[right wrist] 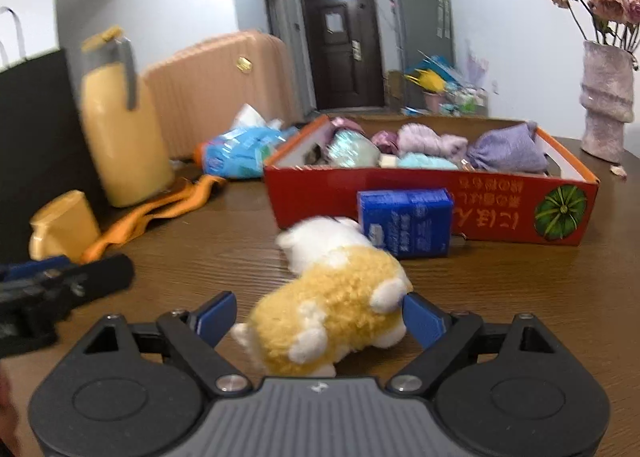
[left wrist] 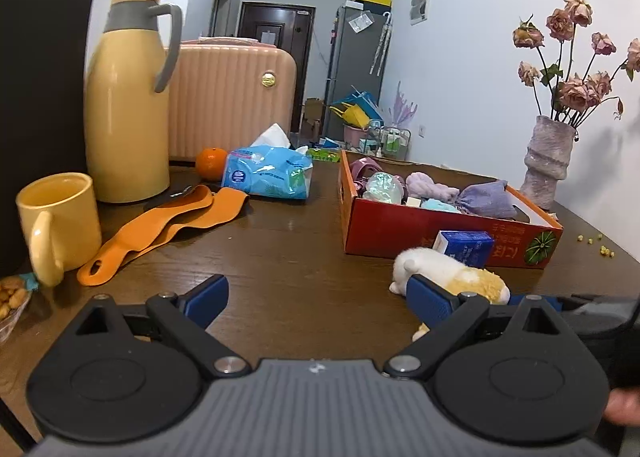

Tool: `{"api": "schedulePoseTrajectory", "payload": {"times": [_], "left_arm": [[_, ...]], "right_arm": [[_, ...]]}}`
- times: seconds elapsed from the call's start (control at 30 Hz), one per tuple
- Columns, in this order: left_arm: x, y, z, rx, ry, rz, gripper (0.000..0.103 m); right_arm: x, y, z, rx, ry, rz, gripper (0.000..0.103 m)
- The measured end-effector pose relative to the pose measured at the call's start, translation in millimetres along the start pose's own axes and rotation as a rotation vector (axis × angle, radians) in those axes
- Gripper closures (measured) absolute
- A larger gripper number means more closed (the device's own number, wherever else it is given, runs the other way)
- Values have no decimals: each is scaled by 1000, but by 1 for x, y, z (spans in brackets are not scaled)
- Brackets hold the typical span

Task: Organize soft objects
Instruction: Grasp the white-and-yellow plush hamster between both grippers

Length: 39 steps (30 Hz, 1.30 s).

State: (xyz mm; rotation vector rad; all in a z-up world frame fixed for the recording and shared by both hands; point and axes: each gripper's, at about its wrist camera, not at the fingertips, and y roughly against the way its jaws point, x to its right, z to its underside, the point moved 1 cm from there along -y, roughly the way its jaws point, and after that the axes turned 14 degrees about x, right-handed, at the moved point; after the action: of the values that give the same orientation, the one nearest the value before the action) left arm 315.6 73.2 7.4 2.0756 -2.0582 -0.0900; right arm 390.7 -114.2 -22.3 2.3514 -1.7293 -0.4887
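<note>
Dark wood table (left wrist: pixel 288 241) in a white-walled room, hallway door far back. The plush toy (right wrist: pixel 336 317) lies near the red box (right wrist: pixel 432 209), between the right gripper's (right wrist: pixel 320 317) spread jaws, not squeezed. Left gripper (left wrist: pixel 316 297) gapes wide, holding nothing.

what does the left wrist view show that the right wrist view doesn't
Only the left wrist view shows the orange, the snacks at its left edge and the yellow crumbs near the vase. Only the right wrist view shows the plush toy lying between the open right gripper, and the left gripper from the side. Both show the red box, blue carton, thermos, mug, tissue pack and suitcase.
</note>
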Motion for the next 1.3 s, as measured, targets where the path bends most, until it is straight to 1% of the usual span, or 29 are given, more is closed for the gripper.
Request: {"api": "schedulePoseTrajectory", "payload": {"times": [0.03, 0.1, 0.17, 0.2, 0.23, 0.33, 0.4, 0.47, 0.53, 0.57, 0.6, 0.63, 0.67, 0.7, 0.73, 0.8, 0.9, 1.0, 1.07, 1.13, 1.2, 1.3], "left_arm": [[2, -3, 1, -4, -4, 10, 5], [8, -7, 2, -10, -13, 40, 5], [16, -10, 4, -19, -13, 73, 5], [19, -12, 6, -23, -12, 96, 5], [24, -14, 7, -28, -6, 121, 5], [34, -26, 11, -60, 38, 184, 6], [40, -38, 12, -90, 84, 205, 10], [42, -48, 11, -103, 115, 216, 13], [40, -63, 10, -114, 147, 222, 16], [37, -72, 10, -136, 171, 223, 21], [35, -82, 11, -169, 192, 221, 26], [35, -90, 13, -198, 199, 235, 26], [36, -95, 15, -216, 197, 248, 29], [37, -99, 19, -243, 198, 250, 45], [37, -101, 23, -267, 211, 251, 47], [36, -93, 26, -263, 243, 261, 52], [41, -76, 29, -278, 270, 304, 59], [60, -52, 35, -292, 253, 364, 60], [73, -43, 39, -306, 251, 400, 60], [85, -37, 42, -320, 243, 439, 60], [94, -37, 43, -313, 230, 447, 57], [107, -43, 45, -335, 235, 471, 58]], "right_arm": [[0, -3, 3, -18, 8, -1, 19], [6, 4, 6, -22, 18, -39, 25], [18, 17, 8, -34, 15, -89, 50], [27, 24, 9, -45, 7, -105, 52], [35, 29, 10, -56, -1, -110, 53], [61, 45, 13, -57, -38, -95, 50], [70, 47, 12, -40, -60, -100, 47], [74, 45, 8, -19, -81, -113, 37], [74, 38, 5, -2, -117, -131, 31], [73, 34, 4, 5, -133, -148, 30], [71, 28, 4, 2, -143, -161, 31], [69, 21, 5, -4, -151, -166, 35], [66, 16, 5, -14, -161, -170, 46], [65, 11, 6, -25, -174, -178, 53], [64, 9, 7, -32, -188, -184, 58], [64, 14, 8, -31, -183, -181, 58], [72, 34, 12, -40, -163, -189, 59], [87, 66, 21, -43, -150, -195, 59], [103, 88, 27, -53, -181, -204, 60], [117, 107, 30, -55, -195, -190, 60], [128, 118, 31, -46, -197, -168, 61], [137, 122, 33, -37, -198, -149, 61]]}}
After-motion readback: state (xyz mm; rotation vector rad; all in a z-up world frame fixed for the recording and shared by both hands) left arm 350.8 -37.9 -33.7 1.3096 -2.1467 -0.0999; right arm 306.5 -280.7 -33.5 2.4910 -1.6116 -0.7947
